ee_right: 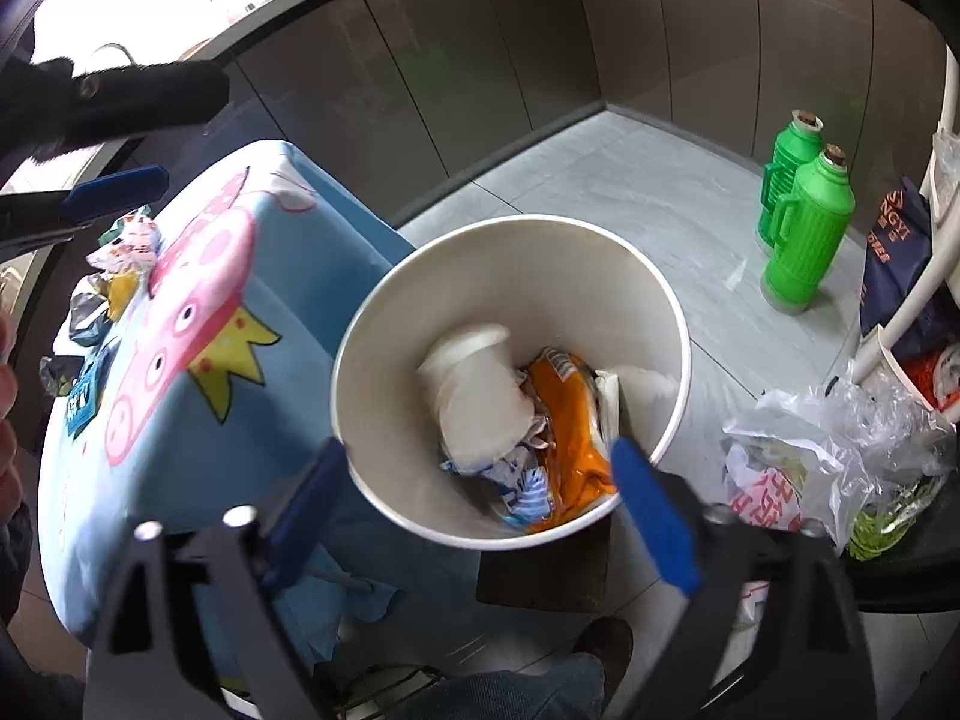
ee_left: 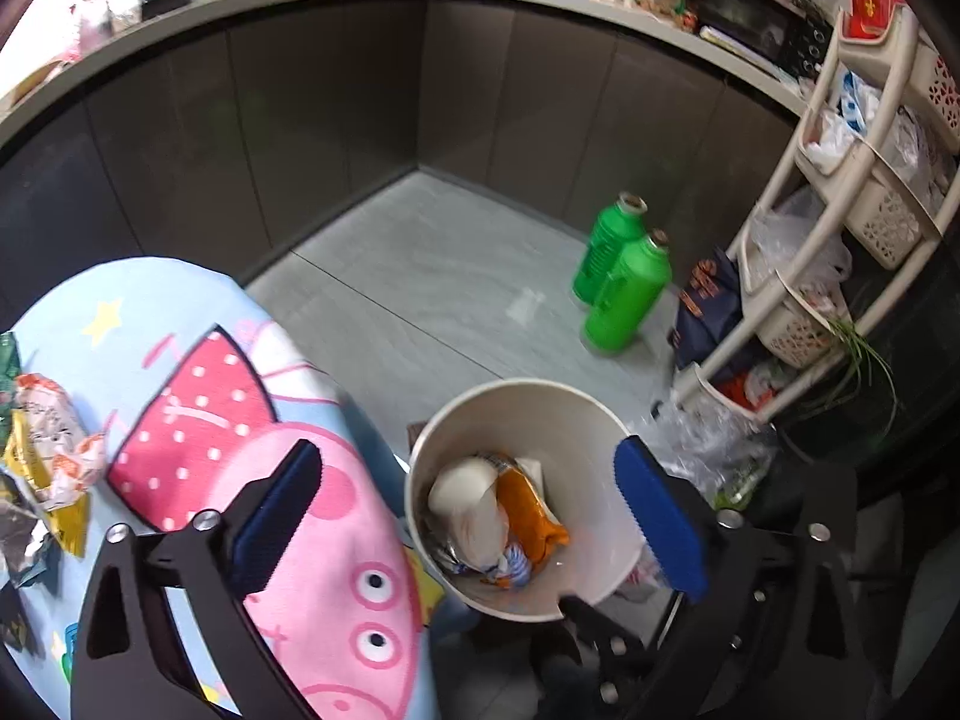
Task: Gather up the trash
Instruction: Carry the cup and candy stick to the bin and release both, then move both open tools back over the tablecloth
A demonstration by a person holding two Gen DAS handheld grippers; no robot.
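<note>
A white waste bin [ee_left: 516, 387] [ee_right: 510, 222] stands on the floor beside a small table. It holds a crushed white cup [ee_right: 474, 396], an orange wrapper [ee_right: 570, 420] and a blue-and-white wrapper [ee_right: 516, 480]. My left gripper [ee_left: 468, 447] hangs open above the bin and the table's edge, nothing between its fingers. My right gripper [ee_right: 477, 449] is open over the bin's near rim, also empty. Several crumpled wrappers [ee_left: 48, 438] [ee_right: 120, 252] lie on the table's far side. The left gripper's blue pad [ee_right: 114, 192] shows above them in the right wrist view.
The table wears a blue cartoon-pig cloth [ee_left: 240, 420] [ee_right: 198, 300]. Two green bottles [ee_left: 624, 294] [ee_right: 804, 222] stand on the grey floor. A cream basket rack [ee_left: 840, 252] and a clear plastic bag [ee_right: 840, 438] sit right of the bin. Dark cabinets run behind.
</note>
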